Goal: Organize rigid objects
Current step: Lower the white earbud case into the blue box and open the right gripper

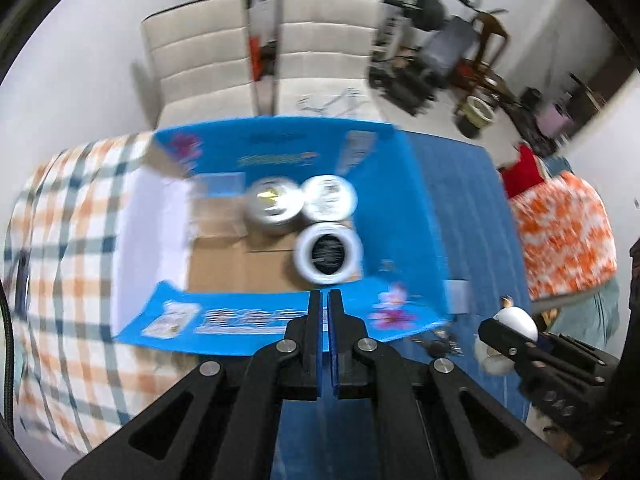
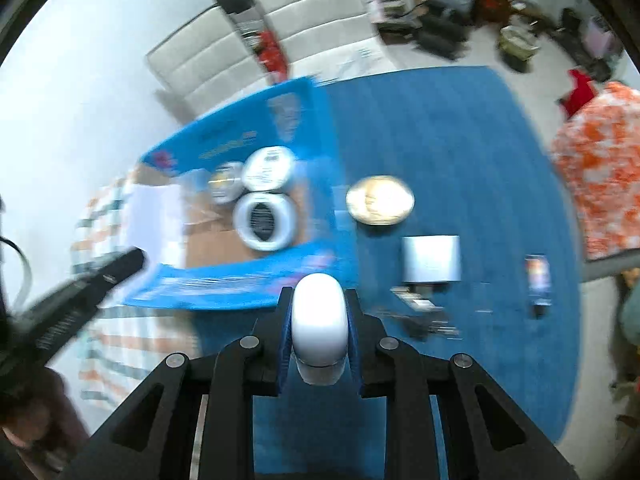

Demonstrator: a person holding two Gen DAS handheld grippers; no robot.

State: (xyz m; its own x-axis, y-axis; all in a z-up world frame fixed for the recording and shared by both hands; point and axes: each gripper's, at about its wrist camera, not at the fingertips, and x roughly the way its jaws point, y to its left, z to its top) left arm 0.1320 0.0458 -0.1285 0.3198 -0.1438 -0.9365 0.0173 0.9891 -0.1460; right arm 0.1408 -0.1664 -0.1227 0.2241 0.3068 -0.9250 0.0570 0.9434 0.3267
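Note:
An open blue cardboard box (image 1: 280, 312) (image 2: 208, 292) lies on the blue mat with three round tins inside: a silver one (image 1: 274, 204), a white one (image 1: 330, 198) and a white one with a black centre (image 1: 328, 254) (image 2: 264, 220). My left gripper (image 1: 324, 300) is shut and empty, just above the box's near flap. My right gripper (image 2: 319, 300) is shut on a white rounded container (image 2: 319, 320), held near the box's near right corner; it also shows in the left wrist view (image 1: 516, 320).
On the blue mat (image 2: 460, 140) right of the box lie a gold round tin (image 2: 380, 200), a silver box (image 2: 431, 258), a small dark packet (image 2: 538, 280) and small dark items (image 2: 424, 320). A plaid cloth (image 1: 68, 240) lies left, an orange-white cloth (image 1: 568, 232) right. Chairs stand behind.

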